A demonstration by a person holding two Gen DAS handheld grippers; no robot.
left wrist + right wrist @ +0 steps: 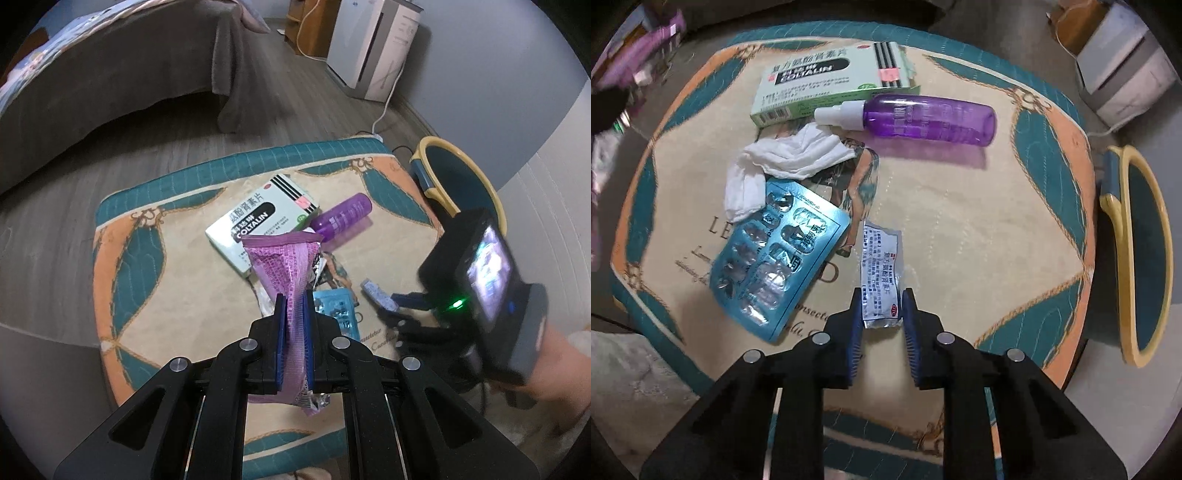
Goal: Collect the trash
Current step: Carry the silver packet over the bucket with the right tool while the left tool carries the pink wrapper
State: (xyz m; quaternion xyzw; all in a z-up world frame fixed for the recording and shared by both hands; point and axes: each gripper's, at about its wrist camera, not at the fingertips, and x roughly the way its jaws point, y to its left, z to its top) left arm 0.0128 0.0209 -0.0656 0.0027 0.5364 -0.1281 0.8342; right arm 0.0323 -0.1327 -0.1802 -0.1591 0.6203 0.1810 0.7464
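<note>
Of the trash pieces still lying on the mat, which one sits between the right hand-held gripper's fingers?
The small silver-white printed sachet. Its near end lies between the right hand-held gripper fingers, while the blue blister pack and crumpled tissue lie off to the left.

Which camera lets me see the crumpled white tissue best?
The right wrist view. There the white tissue lies in full sight on the mat, between the medicine box and the blue blister pack. In the left wrist view the purple wrapper held in the left gripper hides nearly all of it.
</note>
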